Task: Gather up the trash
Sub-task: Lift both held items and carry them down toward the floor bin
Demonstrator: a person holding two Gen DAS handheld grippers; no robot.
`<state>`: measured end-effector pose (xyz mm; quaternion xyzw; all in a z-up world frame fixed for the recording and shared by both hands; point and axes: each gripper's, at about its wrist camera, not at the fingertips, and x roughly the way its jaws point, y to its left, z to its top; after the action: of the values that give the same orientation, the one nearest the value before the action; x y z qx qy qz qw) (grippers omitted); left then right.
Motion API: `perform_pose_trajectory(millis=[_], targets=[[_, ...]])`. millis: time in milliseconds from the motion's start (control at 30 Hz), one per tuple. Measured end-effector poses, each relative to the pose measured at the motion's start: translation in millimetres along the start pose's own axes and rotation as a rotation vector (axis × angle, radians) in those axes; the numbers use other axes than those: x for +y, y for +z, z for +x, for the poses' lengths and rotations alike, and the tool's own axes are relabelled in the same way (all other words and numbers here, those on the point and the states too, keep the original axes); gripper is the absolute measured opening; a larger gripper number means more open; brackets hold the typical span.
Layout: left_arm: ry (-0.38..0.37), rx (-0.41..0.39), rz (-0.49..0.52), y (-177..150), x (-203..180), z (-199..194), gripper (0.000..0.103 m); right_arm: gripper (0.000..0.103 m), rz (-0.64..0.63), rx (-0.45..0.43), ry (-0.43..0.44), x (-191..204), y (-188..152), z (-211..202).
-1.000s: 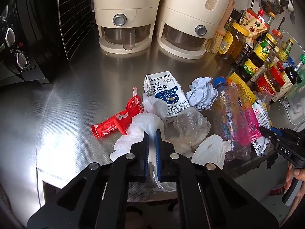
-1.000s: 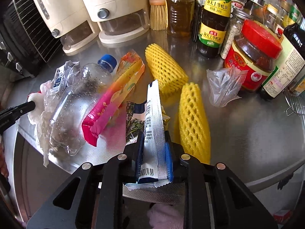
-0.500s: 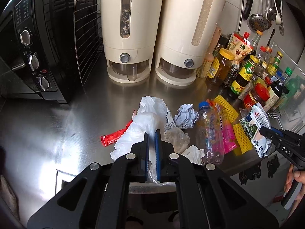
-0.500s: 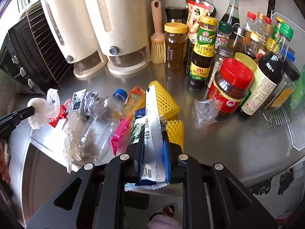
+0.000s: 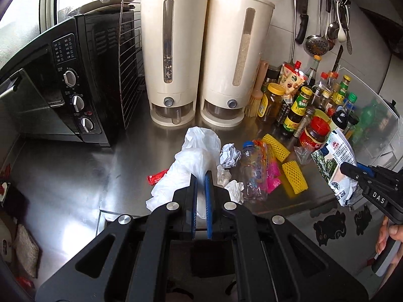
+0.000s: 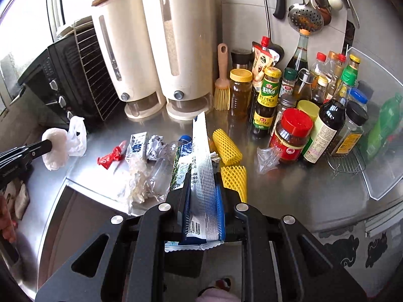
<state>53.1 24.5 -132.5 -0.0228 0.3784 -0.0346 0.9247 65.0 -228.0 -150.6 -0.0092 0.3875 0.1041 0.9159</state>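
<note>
My left gripper [image 5: 200, 176] is shut on a white plastic bag [image 5: 194, 156] and holds it above the steel counter; the bag also shows in the right wrist view [image 6: 63, 146]. My right gripper [image 6: 202, 178] is shut on a silver and blue snack wrapper [image 6: 201, 166], lifted off the counter; the wrapper shows in the left wrist view [image 5: 335, 166]. On the counter lie a red wrapper [image 6: 110, 157], a small milk carton [image 6: 136, 144], crumpled paper [image 5: 229, 154], a clear bottle [image 5: 252, 171], a pink wrapper [image 5: 270, 173], two yellow foam nets [image 5: 293, 176] and clear plastic [image 6: 267, 157].
Two cream dispensers [image 5: 173, 58] stand at the back. A black oven [image 5: 65, 85] is at the left with a wire rack [image 5: 129, 75]. Sauce bottles and jars [image 6: 292, 136] crowd the right. Utensils [image 5: 325, 32] hang on the wall. The counter's front edge [image 6: 100, 201] is near.
Both grippers have risen and pulled back from the counter, carrying the white bag and the snack wrapper up with them. The trash pile now looks smaller and farther away.
</note>
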Motion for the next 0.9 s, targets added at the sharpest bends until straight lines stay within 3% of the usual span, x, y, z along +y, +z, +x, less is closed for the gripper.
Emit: perform_pose_trajectory(millis=[233,400,633,900], targets=[[-0.017,-0.048,0.018,-28,-15,-49,0.005,0.018,-0.026,-0.056,0.014,16,-26,-54],[-0.043,-0.062,0.042,-68,-29,-58,0.005,0.019,-0.031,-0.063,0.051,21,-64,-64],[-0.054,-0.058,0.053,-141,-35,-33,0.006,0.019,-0.032,-0.028,0.090,26,-140,-30],[-0.105,0.022,0.027,-226,-28,34,0.005,0.018,-0.035,0.034,0.103,37,-220,39]])
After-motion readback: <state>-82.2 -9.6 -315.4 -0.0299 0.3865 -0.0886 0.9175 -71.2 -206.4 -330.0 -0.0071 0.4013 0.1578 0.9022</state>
